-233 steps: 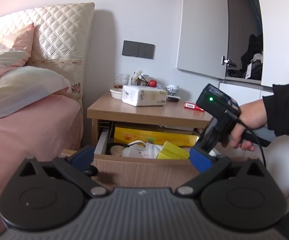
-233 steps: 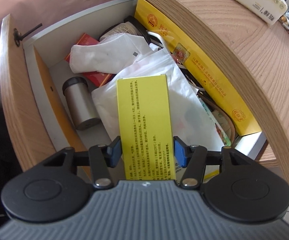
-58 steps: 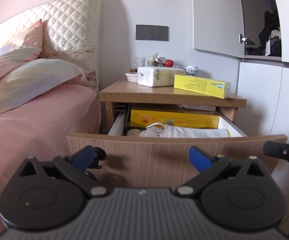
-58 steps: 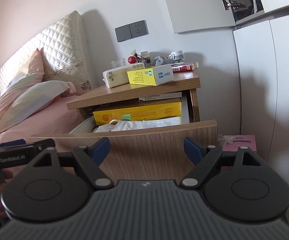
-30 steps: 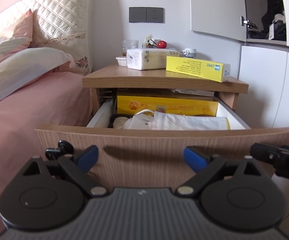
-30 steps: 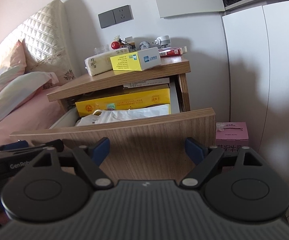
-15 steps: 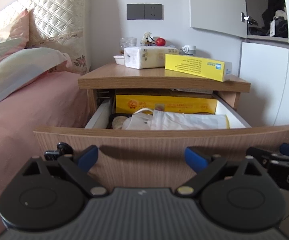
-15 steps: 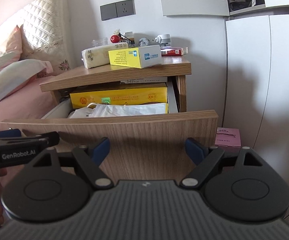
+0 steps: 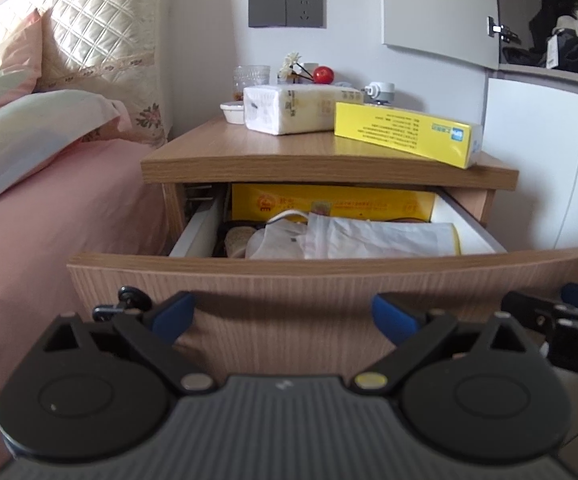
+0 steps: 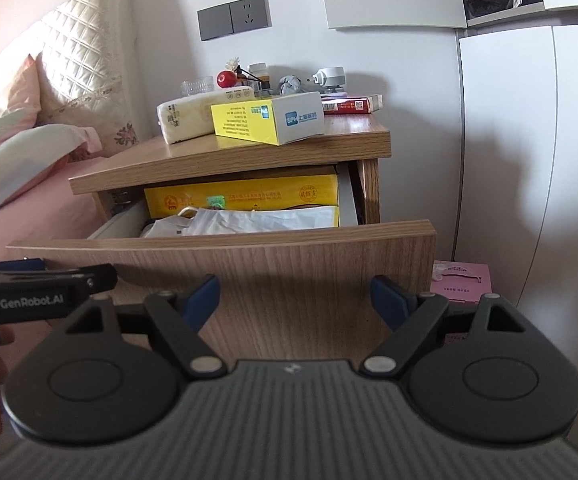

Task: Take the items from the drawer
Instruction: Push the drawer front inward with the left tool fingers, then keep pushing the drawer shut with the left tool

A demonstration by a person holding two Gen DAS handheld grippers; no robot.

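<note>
The wooden drawer [image 9: 329, 280] of the nightstand stands pulled out; it also shows in the right wrist view [image 10: 289, 264]. Inside lie a long yellow box [image 9: 329, 202], a white plastic bag [image 9: 373, 236] and a white cloth pouch [image 9: 277, 236]. The small yellow box [image 9: 403, 134] lies on the nightstand top [image 9: 249, 148]; it also shows in the right wrist view [image 10: 265, 122]. My left gripper [image 9: 283, 316] is open and empty in front of the drawer front. My right gripper [image 10: 295, 298] is open and empty, also facing the drawer front.
A tissue pack [image 9: 293, 108], glass, red ball and small items stand at the back of the nightstand. A red box [image 10: 349, 105] lies at its right. The bed [image 9: 49, 208] is at the left. A pink box [image 10: 463, 280] sits on the floor by white cabinets.
Both grippers have shifted slightly in front of the drawer; the view of the drawer has barely changed. Earlier, my right gripper held the small yellow box in the drawer; it now lies on the nightstand.
</note>
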